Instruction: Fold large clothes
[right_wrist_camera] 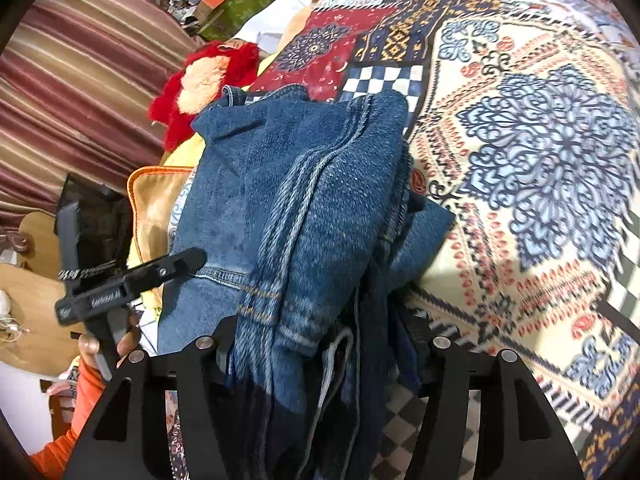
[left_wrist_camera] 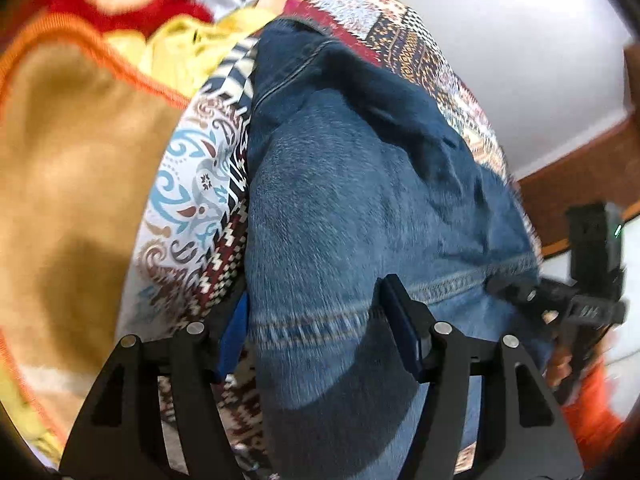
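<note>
A pair of blue jeans [left_wrist_camera: 344, 200] lies bunched on a patterned bedspread [right_wrist_camera: 540, 140]. In the left wrist view my left gripper [left_wrist_camera: 316, 328] has its fingers on either side of a hemmed denim leg end, jaws closed in on the cloth. In the right wrist view the jeans [right_wrist_camera: 296, 184] are folded in thick layers, and my right gripper [right_wrist_camera: 320, 356] is shut on the bundled hem and layers. The left gripper [right_wrist_camera: 188, 260] shows at the left of the right wrist view, touching the denim. The right gripper [left_wrist_camera: 500, 286] shows at the right of the left wrist view.
A tan blanket with orange trim [left_wrist_camera: 68, 160], yellow cloth [left_wrist_camera: 180, 48] and a red plush item [right_wrist_camera: 208, 80] lie beside the jeans. Striped curtains [right_wrist_camera: 88, 80] hang at the left. A white wall [left_wrist_camera: 520, 60] and wooden bed edge [left_wrist_camera: 580, 184] are at the right.
</note>
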Action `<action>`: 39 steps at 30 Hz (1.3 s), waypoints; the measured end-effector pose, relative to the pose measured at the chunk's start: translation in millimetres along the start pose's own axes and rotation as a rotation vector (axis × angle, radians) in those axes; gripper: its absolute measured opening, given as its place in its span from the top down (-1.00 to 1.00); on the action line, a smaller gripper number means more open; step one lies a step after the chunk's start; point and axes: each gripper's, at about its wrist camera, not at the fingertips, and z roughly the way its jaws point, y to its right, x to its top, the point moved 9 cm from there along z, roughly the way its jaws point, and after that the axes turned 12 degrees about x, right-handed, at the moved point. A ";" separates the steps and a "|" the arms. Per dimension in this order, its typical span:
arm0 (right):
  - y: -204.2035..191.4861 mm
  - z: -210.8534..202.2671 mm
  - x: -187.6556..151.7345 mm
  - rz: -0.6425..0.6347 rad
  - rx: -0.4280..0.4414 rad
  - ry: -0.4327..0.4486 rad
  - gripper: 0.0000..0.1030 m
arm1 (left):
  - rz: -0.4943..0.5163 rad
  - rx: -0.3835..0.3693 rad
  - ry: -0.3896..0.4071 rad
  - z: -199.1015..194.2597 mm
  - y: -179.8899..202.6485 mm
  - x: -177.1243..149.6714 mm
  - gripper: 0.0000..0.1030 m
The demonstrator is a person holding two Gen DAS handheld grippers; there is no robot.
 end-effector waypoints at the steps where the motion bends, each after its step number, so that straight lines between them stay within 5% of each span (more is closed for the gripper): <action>1: -0.1 -4.3 -2.7 -0.002 -0.017 0.008 -0.13 | 0.023 0.025 0.009 -4.5 1.8 -4.1 -0.24; 6: -1.9 -22.8 -17.0 -0.011 -0.088 0.028 -0.42 | 0.081 0.092 0.039 -22.4 1.3 -29.8 -0.25; 14: -20.8 -64.0 -64.0 -0.129 -0.180 0.064 -0.43 | 0.103 0.114 0.035 -42.6 8.3 -62.0 -0.25; 19: -54.9 -84.9 -77.8 -0.194 -0.184 0.113 -0.43 | 0.146 0.151 0.102 -77.6 24.9 -70.4 -0.25; 25: -123.4 -138.9 -79.1 -0.307 -0.155 0.292 -0.43 | 0.202 0.177 0.312 -157.8 58.3 -64.6 -0.25; 33: -207.0 -218.6 -95.5 -0.457 -0.155 0.556 -0.43 | 0.242 0.142 0.692 -291.7 114.1 -69.9 -0.25; 39: -259.4 -265.6 -129.0 -0.532 -0.157 0.741 -0.43 | 0.249 0.131 0.865 -350.2 133.6 -94.0 -0.25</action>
